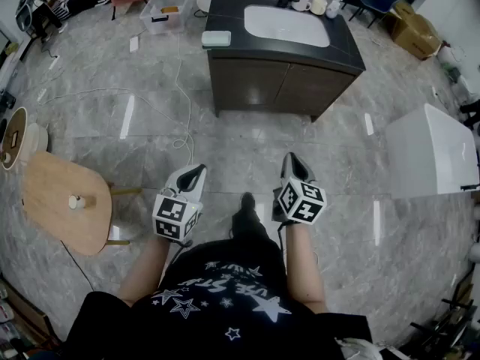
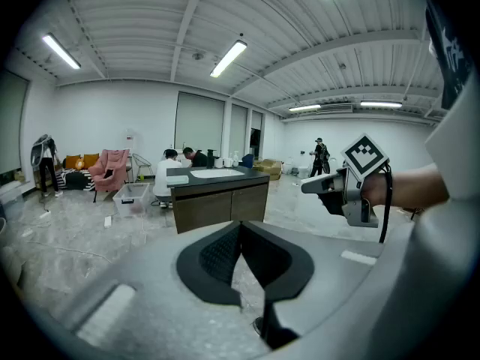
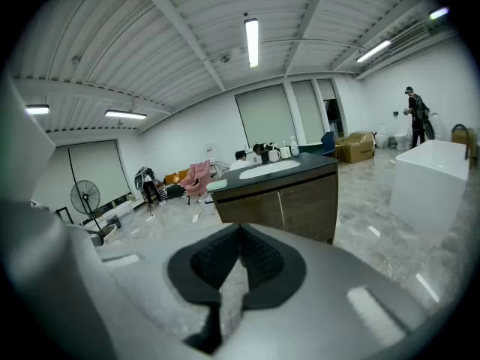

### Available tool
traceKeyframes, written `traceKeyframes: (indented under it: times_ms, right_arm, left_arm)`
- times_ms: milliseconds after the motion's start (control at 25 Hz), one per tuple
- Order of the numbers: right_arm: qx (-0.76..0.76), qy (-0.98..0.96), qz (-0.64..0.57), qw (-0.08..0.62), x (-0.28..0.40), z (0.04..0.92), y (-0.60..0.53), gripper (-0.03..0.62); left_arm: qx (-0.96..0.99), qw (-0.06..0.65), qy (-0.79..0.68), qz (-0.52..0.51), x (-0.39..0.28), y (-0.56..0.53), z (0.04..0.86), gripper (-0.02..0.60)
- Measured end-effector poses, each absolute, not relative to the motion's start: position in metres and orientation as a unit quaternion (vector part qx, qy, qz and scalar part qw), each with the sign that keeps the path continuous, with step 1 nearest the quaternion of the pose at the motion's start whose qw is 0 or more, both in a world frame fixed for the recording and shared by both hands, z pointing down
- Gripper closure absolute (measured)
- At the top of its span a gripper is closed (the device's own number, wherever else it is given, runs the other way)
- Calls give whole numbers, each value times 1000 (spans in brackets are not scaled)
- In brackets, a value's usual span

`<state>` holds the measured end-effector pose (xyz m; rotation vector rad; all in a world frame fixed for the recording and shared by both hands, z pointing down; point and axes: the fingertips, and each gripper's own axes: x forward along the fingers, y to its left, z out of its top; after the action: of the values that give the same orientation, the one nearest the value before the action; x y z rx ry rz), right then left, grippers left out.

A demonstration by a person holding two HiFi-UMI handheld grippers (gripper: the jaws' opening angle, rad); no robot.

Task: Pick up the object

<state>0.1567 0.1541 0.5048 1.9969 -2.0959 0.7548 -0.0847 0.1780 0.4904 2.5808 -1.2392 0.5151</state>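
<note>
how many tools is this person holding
2. The left tool sits nearer the wooden table; the right tool is beside it, both aimed at the sink cabinet.

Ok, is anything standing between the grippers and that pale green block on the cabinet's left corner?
Nothing visible stands in the way. Bare floor lies between the left gripper, the right gripper and the cabinet; the pale green block sits exposed on top. A white cable lies flat ahead of the left gripper.
</note>
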Motion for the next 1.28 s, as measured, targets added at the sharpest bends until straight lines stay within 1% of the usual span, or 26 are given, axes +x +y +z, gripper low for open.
traceKeyframes:
  times_ms: [400, 640, 800, 960, 1080, 1280]
  right_arm:
    - [663, -700, 253, 80, 138, 510, 180, 589]
    - [663, -697, 260, 84, 137, 519, 182, 589]
    - [662, -696, 269, 77, 147, 527, 166, 589]
    - [651, -711, 259, 62, 166, 520, 118, 589]
    - [638, -726, 247, 66, 180, 507, 72, 542]
    - [603, -757, 241, 72, 194, 491, -5, 428]
  left_arm:
    - [876, 121, -431, 181, -106, 200, 495, 572]
    - [877, 130, -423, 186, -103, 202, 506, 572]
    - [876, 140, -420, 193, -95, 188, 516, 572]
    - [871, 133, -429, 199, -79, 148, 513, 572]
    - [865, 123, -445, 197, -67, 108, 499, 572]
    - [849, 114, -482, 184, -49, 47, 477, 572]
